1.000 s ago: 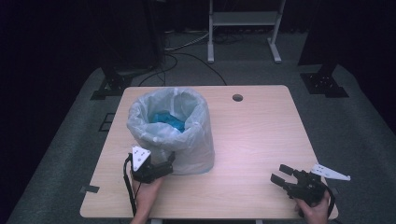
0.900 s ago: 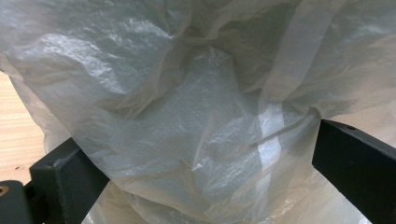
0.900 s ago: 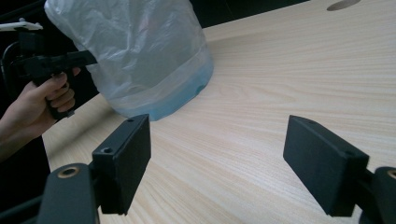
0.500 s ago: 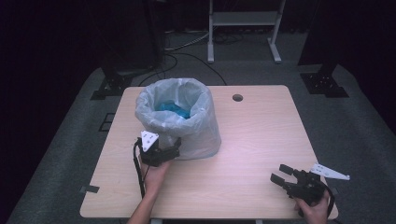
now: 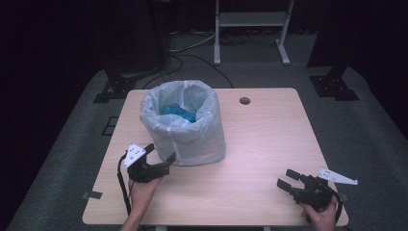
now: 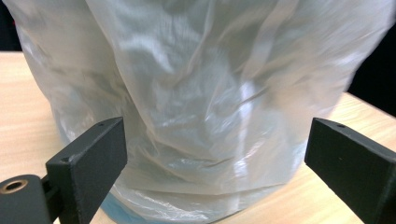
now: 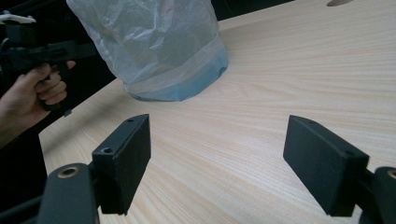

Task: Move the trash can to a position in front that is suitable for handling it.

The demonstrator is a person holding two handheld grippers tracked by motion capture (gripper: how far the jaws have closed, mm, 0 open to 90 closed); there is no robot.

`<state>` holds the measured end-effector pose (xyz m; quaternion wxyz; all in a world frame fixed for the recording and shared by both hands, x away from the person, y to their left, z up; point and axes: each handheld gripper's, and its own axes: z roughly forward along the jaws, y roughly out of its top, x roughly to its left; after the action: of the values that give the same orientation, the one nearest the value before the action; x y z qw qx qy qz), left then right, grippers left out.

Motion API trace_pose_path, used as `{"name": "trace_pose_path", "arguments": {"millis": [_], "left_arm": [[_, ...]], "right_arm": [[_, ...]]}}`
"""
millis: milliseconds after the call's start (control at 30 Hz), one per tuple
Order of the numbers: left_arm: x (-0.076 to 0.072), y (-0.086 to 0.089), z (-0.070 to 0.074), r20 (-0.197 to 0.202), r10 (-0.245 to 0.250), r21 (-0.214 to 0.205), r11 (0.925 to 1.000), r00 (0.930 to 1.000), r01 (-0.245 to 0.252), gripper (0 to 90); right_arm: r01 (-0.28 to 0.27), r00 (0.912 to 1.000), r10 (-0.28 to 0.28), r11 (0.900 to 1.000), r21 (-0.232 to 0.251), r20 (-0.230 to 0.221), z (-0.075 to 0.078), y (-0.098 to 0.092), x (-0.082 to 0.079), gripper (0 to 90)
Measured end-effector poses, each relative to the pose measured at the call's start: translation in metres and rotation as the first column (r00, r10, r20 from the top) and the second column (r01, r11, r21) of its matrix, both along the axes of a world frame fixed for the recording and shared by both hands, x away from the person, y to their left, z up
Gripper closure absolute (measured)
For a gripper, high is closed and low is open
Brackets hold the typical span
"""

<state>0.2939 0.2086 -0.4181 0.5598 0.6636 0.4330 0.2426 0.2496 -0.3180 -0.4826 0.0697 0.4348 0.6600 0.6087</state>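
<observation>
- Two grippers are seen in the high view: the left gripper, jaws spread, at 7 o'clock of a crinkled translucent bag lining a round bin on the pale wood-grain table; the right gripper, released, at 5 o'clock.
- Left gripper view: wrinkled plastic is framed between parted jaws, untouched.
- Right gripper view: bare tabletop lies between parted jaws; the left hand is clenched on its handle at 10 o'clock.

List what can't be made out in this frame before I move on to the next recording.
- What the blue thing inside the bag-lined bin is: high view, too small, half hidden by the bag's rim.
- The bin's wall and top: left gripper view, cloudy plastic covers the wall, the top edge cuts off the rim.
- Whether the left gripper touches the bag: high view, too small to tell.
- The right gripper handle: high view, covered by the hand.
</observation>
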Motion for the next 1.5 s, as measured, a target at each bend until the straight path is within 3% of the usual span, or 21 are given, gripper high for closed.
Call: {"name": "trace_pose_path", "arguments": {"millis": [233, 333, 633, 867, 1133, 1467, 1500], "left_arm": [[-0.007, 0.013, 0.033, 0.058, -0.021, -0.003, 0.9998, 0.9981, 0.021, 4.5], [-0.006, 0.016, 0.040, 0.072, -0.019, 0.001, 0.9998, 0.9972, 0.019, 4.5], [0.013, 0.027, 0.073, 0.106, 0.015, 0.007, 0.9998, 0.9942, -0.016, 4.8], [0.035, 0.031, 0.088, 0.083, 0.052, 0.028, 0.9981, 0.9952, -0.054, 6.2], [0.057, 0.032, 0.098, 0.085, 0.083, 0.035, 0.9956, 0.9929, -0.087, 6.5], [0.094, 0.038, 0.094, 0.007, 0.106, 0.044, 0.9934, 0.9943, -0.106, 14.8], [0.098, 0.038, 0.093, 0.002, 0.106, 0.045, 0.9933, 0.9943, -0.106, 19.3]], "right_arm": [[0.011, 0.9999, -0.011, 0.9999, 0.004, -0.006, -0.001, -0.002, 0.001, 22.0], [0.012, 0.9999, -0.012, 0.9999, 0.003, -0.006, -0.001, -0.002, 0.002, 22.0], [0.012, 0.9999, -0.012, 0.9999, 0.003, 0.003, -0.001, -0.002, 0.002, 22.0], [0.015, 0.9999, -0.015, 0.9999, 0.009, 0.007, -0.001, -0.003, 0.001, 22.0], [-0.003, 1.0000, 0.003, 1.0000, -0.002, 0.008, 0.000, -0.001, 0.001, 22.1], [-0.013, 0.9999, 0.013, 0.9998, -0.012, 0.009, 0.001, 0.001, 0.002, 22.1], [-0.011, 0.9999, 0.011, 0.9999, -0.011, 0.007, 0.000, 0.000, 0.002, 22.0]]}}
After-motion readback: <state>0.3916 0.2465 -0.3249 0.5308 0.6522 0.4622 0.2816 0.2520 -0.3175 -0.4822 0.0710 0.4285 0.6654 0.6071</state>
